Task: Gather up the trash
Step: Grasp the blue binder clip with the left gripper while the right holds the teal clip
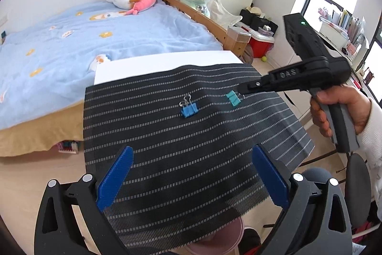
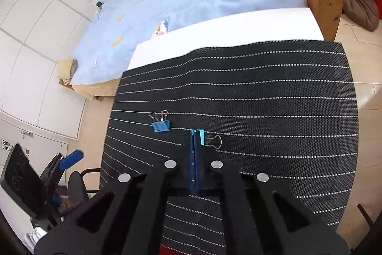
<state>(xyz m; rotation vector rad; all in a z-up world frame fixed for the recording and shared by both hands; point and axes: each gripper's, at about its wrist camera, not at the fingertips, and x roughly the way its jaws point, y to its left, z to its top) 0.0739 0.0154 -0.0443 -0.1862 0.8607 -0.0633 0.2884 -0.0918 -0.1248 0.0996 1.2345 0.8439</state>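
Note:
Two binder clips lie on a black striped mat (image 1: pixel 191 135) over a white table. A blue clip (image 1: pixel 188 109) sits mid-mat; it also shows in the right wrist view (image 2: pixel 161 126). A teal clip (image 1: pixel 233 98) is at the tips of my right gripper (image 1: pixel 242 90). In the right wrist view the right gripper (image 2: pixel 196 135) is shut on the teal clip (image 2: pixel 202 136), whose wire handle sticks out to the right. My left gripper (image 1: pixel 191 173) is open and empty, above the near part of the mat, short of the blue clip.
A bed with a blue blanket (image 1: pixel 83 40) lies behind and to the left of the table. The white table edge (image 1: pixel 167 63) shows beyond the mat. A red box (image 1: pixel 261 44) and shelves stand at the right. A chair (image 1: pixel 358 183) is at the lower right.

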